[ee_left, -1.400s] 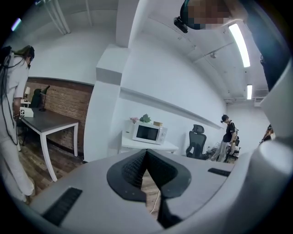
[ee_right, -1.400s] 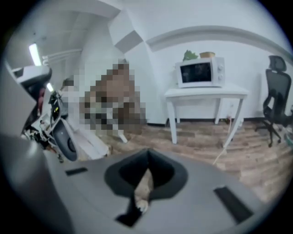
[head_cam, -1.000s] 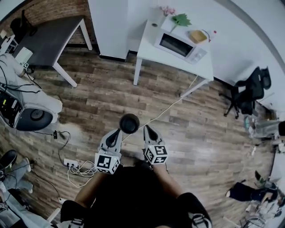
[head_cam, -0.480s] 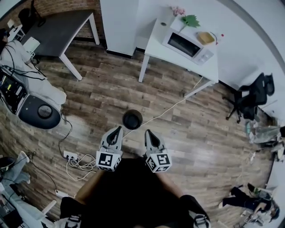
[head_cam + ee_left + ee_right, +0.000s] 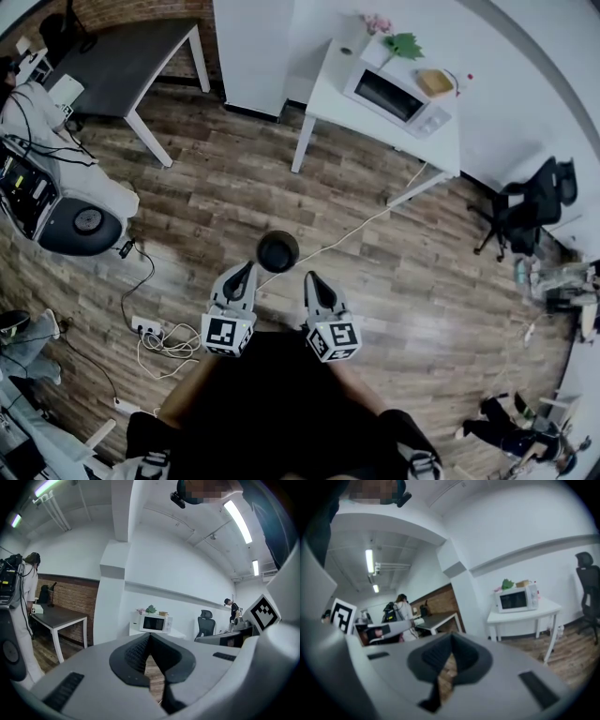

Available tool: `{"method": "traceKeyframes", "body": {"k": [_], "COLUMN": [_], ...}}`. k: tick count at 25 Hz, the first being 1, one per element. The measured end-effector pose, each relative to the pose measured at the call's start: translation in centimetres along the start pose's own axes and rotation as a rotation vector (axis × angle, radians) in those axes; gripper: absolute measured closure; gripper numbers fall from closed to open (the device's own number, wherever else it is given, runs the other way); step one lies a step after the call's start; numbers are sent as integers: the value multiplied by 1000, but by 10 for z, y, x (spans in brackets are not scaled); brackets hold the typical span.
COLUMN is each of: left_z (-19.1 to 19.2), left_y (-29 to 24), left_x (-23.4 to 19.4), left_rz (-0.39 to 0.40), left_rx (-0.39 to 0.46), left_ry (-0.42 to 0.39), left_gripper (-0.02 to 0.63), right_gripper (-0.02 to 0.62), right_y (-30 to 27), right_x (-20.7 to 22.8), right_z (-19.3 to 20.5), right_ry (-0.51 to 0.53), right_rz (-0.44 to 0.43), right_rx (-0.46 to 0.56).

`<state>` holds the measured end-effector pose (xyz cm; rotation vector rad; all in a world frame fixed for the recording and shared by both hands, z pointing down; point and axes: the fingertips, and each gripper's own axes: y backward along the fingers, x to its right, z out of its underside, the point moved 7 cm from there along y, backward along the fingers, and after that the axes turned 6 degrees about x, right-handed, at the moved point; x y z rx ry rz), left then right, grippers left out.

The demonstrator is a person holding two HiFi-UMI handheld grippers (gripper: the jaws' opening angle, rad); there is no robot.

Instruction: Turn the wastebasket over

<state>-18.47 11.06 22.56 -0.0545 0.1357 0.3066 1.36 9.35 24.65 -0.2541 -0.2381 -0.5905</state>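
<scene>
The wastebasket [image 5: 277,251], black and round, stands on the wooden floor just ahead of both grippers in the head view. From straight above I cannot tell which end is up. My left gripper [image 5: 246,272] sits a little to its near left and my right gripper [image 5: 312,278] to its near right; neither touches it. In the left gripper view the left gripper [image 5: 149,637] has its dark pads meeting, with nothing held. The right gripper [image 5: 451,639] is also shut and empty. The basket is hidden in both gripper views.
A white table [image 5: 427,141] with a microwave [image 5: 392,94] stands beyond the basket, and a white cable [image 5: 356,230] runs from it across the floor. A power strip [image 5: 150,330] and cords lie at left near a grey machine [image 5: 80,220]. An office chair [image 5: 530,202] stands at right.
Both grippers have drawn back slightly from the sides of the basket toward the person. The head camera has shifted a little. The jaws stayed shut.
</scene>
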Motion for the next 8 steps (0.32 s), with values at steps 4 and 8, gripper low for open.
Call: {"method": "traceKeyframes", "body": {"k": [4, 8], "left_z": [0, -1], "left_y": [-4, -10], "left_x": [-6, -7], "left_rz": [-18, -24], "left_rx": [1, -1], "left_ry": [9, 20], "left_gripper": [571, 571], "right_gripper": [563, 563], "right_y": [-5, -10], "right_x": [1, 4], "right_z": [-2, -3], "right_ry": [2, 3], "right_rz": [-9, -11], "right_rx": [4, 4]}}
